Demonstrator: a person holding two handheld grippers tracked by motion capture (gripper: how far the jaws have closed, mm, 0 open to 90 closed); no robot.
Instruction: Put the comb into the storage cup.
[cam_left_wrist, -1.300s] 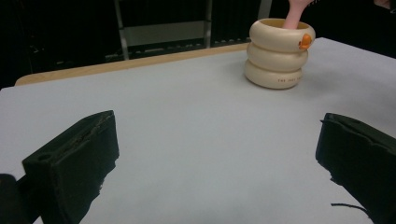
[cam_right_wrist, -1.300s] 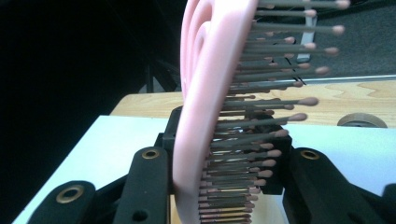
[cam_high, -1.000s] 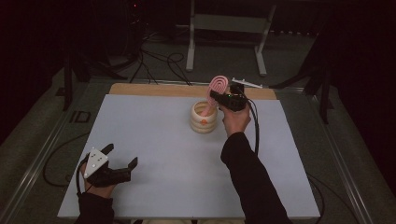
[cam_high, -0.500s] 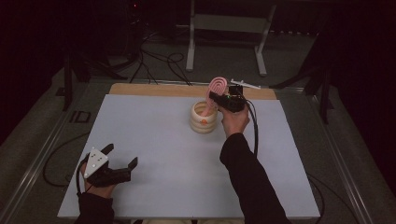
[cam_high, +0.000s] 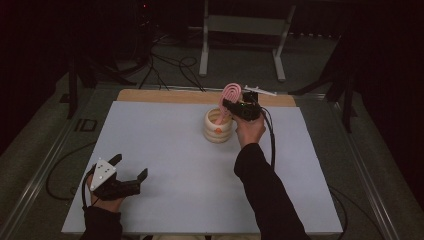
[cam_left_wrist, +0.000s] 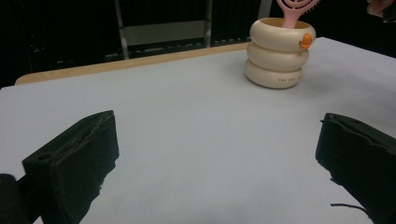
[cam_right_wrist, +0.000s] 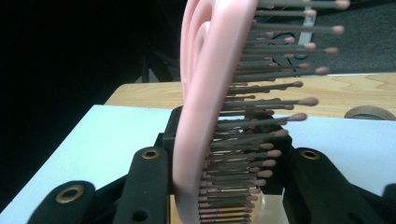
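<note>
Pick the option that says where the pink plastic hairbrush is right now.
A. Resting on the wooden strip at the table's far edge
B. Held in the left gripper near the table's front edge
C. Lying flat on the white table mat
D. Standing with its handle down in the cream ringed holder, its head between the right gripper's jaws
D: the pink plastic hairbrush rises handle-down from the cream ringed holder, and the right gripper is shut on its head.

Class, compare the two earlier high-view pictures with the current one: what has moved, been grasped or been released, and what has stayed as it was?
Nothing has visibly changed. The right gripper stays shut on the pink hairbrush, whose handle stands in the cream ringed cup. The left gripper stays open near the front left corner of the white table top, holding nothing. The cup has not shifted.
</note>
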